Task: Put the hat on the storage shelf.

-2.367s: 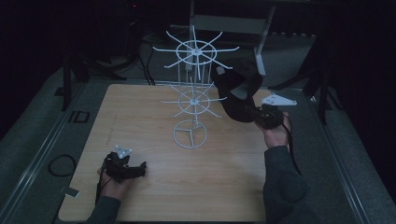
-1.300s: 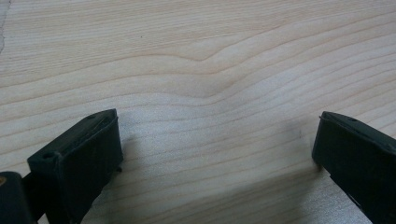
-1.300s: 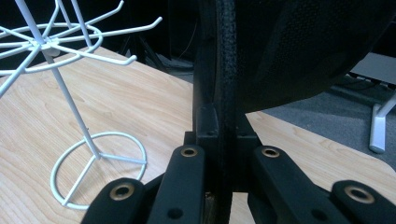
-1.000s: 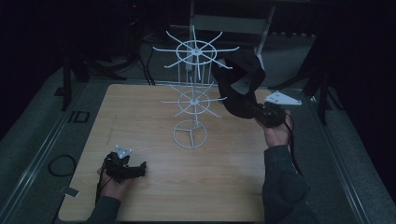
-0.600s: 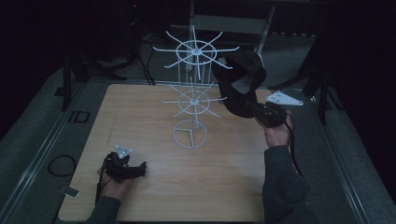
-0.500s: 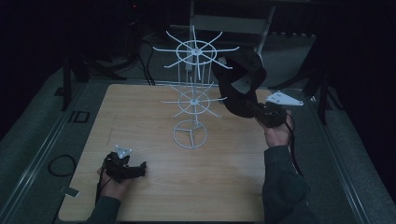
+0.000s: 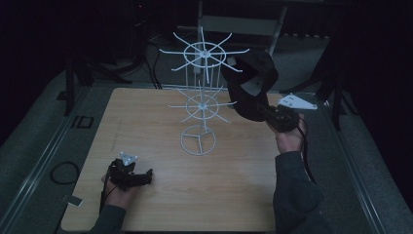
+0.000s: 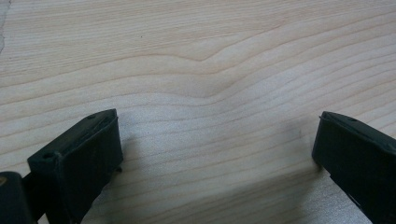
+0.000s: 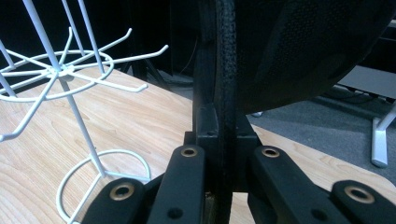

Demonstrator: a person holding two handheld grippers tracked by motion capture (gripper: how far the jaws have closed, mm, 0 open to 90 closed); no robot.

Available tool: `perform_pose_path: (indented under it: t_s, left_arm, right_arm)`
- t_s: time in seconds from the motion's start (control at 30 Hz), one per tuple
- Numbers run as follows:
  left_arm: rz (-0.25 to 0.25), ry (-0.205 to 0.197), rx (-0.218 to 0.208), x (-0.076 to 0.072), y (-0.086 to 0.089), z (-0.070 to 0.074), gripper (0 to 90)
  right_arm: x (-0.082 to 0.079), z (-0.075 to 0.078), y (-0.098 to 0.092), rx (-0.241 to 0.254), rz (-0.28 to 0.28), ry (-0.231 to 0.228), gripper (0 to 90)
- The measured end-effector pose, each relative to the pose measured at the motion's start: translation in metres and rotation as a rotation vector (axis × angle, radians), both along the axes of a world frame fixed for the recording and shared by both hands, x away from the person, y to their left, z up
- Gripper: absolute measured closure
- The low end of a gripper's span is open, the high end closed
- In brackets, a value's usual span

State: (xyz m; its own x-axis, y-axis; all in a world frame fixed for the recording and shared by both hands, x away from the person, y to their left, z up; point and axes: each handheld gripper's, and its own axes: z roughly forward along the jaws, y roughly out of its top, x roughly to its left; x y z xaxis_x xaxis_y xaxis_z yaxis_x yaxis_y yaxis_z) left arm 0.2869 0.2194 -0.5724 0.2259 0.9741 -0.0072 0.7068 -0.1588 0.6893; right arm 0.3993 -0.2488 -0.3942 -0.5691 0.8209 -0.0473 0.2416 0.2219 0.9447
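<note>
One black cap [image 7: 253, 85] (soft, light, judging by its sag) hung clamped by its edge in the right gripper [image 7: 270, 113] beside the rack [image 7: 202, 97]; the left gripper [image 7: 146, 176] rested open.

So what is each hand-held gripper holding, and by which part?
The right hand-held gripper is shut on the rim of a black cap. The left hand-held gripper is open and holds nothing.

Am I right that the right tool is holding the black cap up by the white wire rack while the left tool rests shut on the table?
Not quite: the left tool rests on the table open, jaws wide apart in the left gripper view. The right tool does hold the black cap by the white wire rack.
</note>
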Motion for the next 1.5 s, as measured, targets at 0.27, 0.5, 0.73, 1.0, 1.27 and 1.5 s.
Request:
perform_pose_path:
  t_s: [0.27,0.5,0.73,1.0,1.27,1.5]
  left_arm:
    - [0.002,-0.002,-0.003,0.000,0.000,0.000,1.5]
    - [0.000,0.000,-0.002,0.000,0.000,0.000,1.5]
    - [0.001,-0.001,-0.002,0.000,0.000,0.000,1.5]
    - [0.001,-0.001,-0.002,0.000,0.000,0.000,1.5]
    - [0.001,0.000,-0.002,0.000,0.000,0.000,1.5]
    - [0.001,-0.001,-0.002,0.000,0.000,0.000,1.5]
  right_arm:
    - [-0.001,0.003,0.000,0.001,0.001,-0.008,86.7]
    - [-0.002,0.005,-0.001,0.003,-0.004,-0.014,86.7]
    - [-0.002,0.007,-0.001,0.001,-0.003,-0.021,86.7]
    - [-0.003,0.011,-0.001,0.004,-0.004,-0.029,86.7]
    - [-0.003,0.013,-0.002,0.010,-0.006,-0.035,86.6]
    - [-0.003,0.015,-0.003,0.015,-0.005,-0.039,86.7]
